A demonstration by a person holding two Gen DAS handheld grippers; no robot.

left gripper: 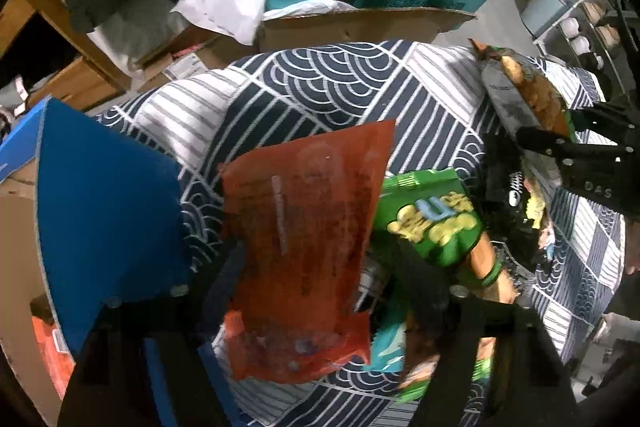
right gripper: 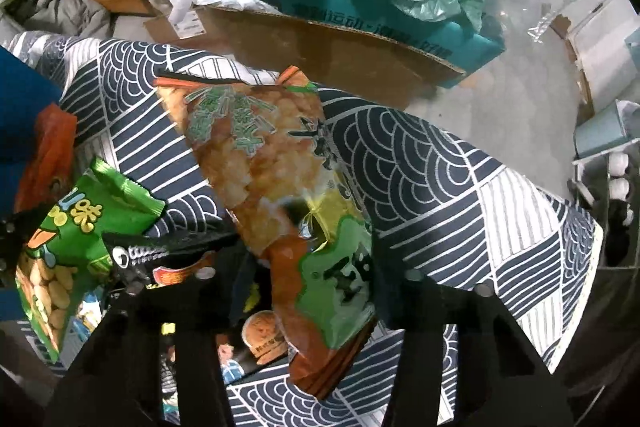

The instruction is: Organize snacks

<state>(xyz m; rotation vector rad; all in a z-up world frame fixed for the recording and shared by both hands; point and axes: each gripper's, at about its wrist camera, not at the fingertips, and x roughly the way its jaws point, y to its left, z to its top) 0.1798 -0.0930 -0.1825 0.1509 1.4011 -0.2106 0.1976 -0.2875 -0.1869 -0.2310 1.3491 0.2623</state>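
The tabletop (right gripper: 420, 163) is covered by a navy-and-white cloth (left gripper: 320, 87) patterned with wave arcs and stripes. On it, toward the near left in the right wrist view, lies a pile of snack packets: a green packet (right gripper: 76, 227), a dark packet (right gripper: 160, 251) and, possibly, a cookie packet (right gripper: 260, 339) beneath.

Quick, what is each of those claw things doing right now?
Left gripper: red snack packet sits between its fingers; whether it is clamped cannot be told.
Right gripper: closed on the orange-and-green snack bag.
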